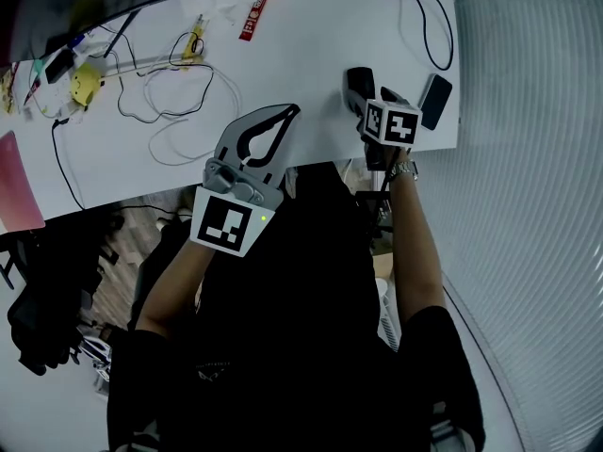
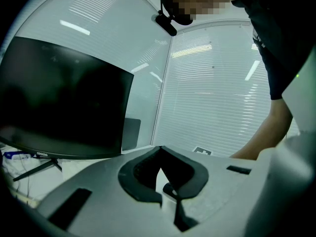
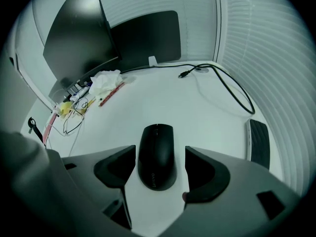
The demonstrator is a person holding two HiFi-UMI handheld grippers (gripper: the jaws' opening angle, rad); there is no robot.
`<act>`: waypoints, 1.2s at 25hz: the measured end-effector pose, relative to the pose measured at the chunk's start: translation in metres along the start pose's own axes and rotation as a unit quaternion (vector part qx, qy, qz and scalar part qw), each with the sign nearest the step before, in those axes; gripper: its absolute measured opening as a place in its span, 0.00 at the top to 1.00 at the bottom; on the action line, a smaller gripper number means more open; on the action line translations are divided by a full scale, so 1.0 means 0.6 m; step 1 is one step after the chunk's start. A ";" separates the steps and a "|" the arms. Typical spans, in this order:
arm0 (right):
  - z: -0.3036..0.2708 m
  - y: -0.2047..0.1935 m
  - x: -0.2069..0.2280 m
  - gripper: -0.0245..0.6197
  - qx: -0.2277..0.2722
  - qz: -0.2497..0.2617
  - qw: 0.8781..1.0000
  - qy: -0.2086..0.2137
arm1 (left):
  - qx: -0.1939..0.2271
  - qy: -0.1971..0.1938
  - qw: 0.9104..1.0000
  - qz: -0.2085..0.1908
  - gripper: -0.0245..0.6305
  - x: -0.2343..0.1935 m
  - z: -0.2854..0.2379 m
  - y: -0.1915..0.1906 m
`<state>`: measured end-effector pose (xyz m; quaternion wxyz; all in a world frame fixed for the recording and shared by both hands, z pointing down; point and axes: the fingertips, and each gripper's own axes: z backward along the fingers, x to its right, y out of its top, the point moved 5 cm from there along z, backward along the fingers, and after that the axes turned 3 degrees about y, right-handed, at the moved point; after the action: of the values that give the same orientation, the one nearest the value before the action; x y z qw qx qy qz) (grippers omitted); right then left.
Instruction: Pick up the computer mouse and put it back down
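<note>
A black computer mouse (image 3: 157, 154) lies flat on the white table (image 3: 197, 107), between the two jaws of my right gripper (image 3: 160, 153). That gripper is open, with a narrow strip of table showing on each side of the mouse. From the head view the mouse (image 1: 357, 83) sits near the table's front right edge, partly hidden by the right gripper (image 1: 364, 100). My left gripper (image 1: 290, 113) hovers over the front edge, to the left of the mouse. Its tips meet and it is shut on nothing. In its own view the left gripper (image 2: 160, 149) points up toward a monitor and window blinds.
A dark phone-like slab (image 1: 435, 100) lies right of the mouse. A black cable (image 1: 429, 26) loops behind it. Tangled wires (image 1: 174, 92), a yellow item (image 1: 85, 83) and a red pen (image 1: 256, 12) sit to the left. A monitor (image 3: 79, 33) stands at the back.
</note>
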<state>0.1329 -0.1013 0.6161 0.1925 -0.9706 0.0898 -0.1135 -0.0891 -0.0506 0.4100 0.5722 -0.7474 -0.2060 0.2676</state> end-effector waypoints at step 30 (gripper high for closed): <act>0.239 0.009 0.020 0.96 0.190 0.010 0.976 0.104 | 0.042 0.076 0.996 -0.003 0.95 0.176 0.025 0.039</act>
<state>0.1805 -0.0581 0.4872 0.3640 -0.8982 0.0958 -0.2270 -0.0172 0.0189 0.3671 0.6180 -0.7400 -0.1529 0.2168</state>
